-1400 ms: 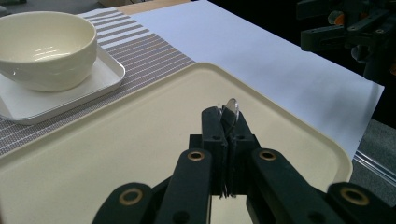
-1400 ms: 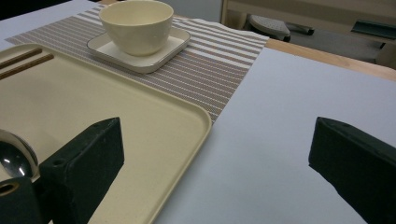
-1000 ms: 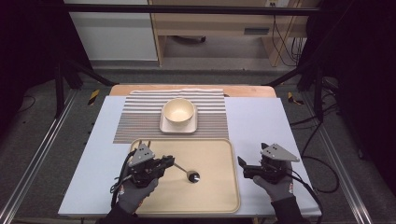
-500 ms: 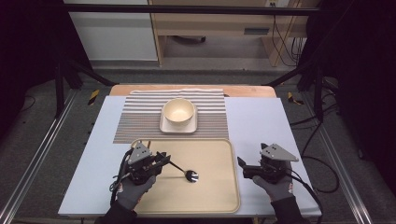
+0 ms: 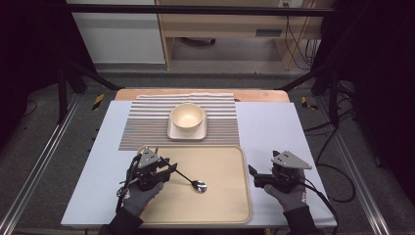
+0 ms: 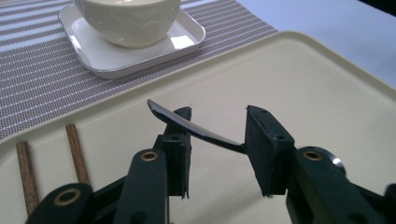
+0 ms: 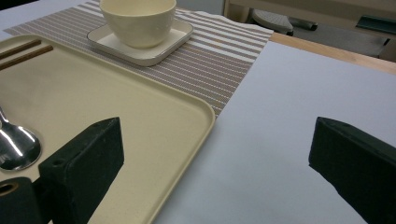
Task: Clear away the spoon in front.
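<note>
Spoon [image 6: 196, 130] handle between left tool [image 6: 217, 140] pads

Left gripper view: bowl [image 6: 128, 21] cut off at 12 o'clock edge, rim unseen. Two chopsticks [image 6: 77, 151] run behind the left hand-held gripper [image 6: 217, 140] at 7 o'clock, lower ends hidden. Spoon [image 6: 191, 126] bowl end hidden behind right jaw. Right gripper view: spoon [image 7: 14, 144] cut off at 9 o'clock edge.

One overhead camera, two riding low on the grippers.
The high view looks forward and down over the table; both gripper views skim close above the tray [image 5: 230, 161], sharing the bowl [image 6: 128, 21] and spoon [image 7: 16, 147].
</note>
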`<state>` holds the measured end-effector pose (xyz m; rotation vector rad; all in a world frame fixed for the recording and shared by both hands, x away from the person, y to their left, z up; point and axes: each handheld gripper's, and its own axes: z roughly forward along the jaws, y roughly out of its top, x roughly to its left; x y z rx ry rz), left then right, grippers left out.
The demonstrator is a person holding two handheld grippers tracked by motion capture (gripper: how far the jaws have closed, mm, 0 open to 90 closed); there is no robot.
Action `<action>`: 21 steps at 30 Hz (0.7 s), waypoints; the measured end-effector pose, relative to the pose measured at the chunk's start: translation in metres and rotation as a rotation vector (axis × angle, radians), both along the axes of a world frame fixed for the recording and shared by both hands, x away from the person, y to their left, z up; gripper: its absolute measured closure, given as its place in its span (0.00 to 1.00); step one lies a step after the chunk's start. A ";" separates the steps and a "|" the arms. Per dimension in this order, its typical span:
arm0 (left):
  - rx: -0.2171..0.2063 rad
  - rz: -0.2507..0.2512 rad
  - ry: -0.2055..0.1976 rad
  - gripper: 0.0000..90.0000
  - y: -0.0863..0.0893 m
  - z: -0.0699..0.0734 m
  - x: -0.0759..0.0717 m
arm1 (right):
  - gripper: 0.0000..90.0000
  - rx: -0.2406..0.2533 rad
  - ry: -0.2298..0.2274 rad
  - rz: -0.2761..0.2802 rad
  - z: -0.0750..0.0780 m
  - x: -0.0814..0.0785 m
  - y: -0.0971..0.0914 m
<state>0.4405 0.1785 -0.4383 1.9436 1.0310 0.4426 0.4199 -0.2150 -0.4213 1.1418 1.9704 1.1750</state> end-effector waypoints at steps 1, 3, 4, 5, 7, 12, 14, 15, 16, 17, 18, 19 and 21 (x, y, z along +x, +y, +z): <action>-0.001 0.006 0.002 0.64 -0.001 -0.003 0.003 | 0.04 0.005 0.000 0.002 0.000 0.000 0.000; 0.002 0.006 0.010 0.63 -0.001 -0.005 0.005 | 0.04 0.004 -0.002 0.003 0.000 0.000 0.000; 0.002 0.006 0.010 0.62 -0.001 -0.005 0.005 | 0.04 0.004 -0.002 0.003 0.000 0.000 0.000; 0.006 0.003 0.017 0.61 -0.002 -0.007 0.006 | 0.04 0.002 -0.001 0.003 0.000 0.000 0.000; 0.015 0.002 0.026 0.60 -0.003 -0.010 0.008 | 0.04 0.002 0.001 0.003 0.000 0.000 0.000; 0.063 -0.003 0.048 0.54 -0.007 -0.017 0.012 | 0.04 0.001 0.003 0.006 -0.002 0.001 0.001; 0.071 -0.004 0.052 0.53 -0.008 -0.018 0.013 | 0.04 0.002 0.005 0.005 -0.002 0.001 0.001; 0.079 -0.009 0.063 0.53 -0.009 -0.019 0.014 | 0.04 0.002 0.004 0.006 -0.001 0.001 0.001; 0.079 -0.009 0.063 0.52 -0.009 -0.019 0.014 | 0.04 0.002 0.004 0.006 -0.001 0.001 0.001; 0.090 -0.011 0.075 0.52 -0.010 -0.022 0.015 | 0.04 0.002 0.003 0.005 -0.001 0.001 0.001; 0.101 -0.014 0.082 0.52 -0.011 -0.023 0.016 | 0.04 0.002 0.004 0.005 -0.001 0.001 0.001; 0.113 -0.018 0.090 0.51 -0.012 -0.024 0.016 | 0.04 0.004 0.003 0.005 -0.001 0.001 0.001; 0.136 -0.025 0.099 0.52 -0.014 -0.027 0.017 | 0.04 0.003 0.003 0.004 -0.001 0.001 0.001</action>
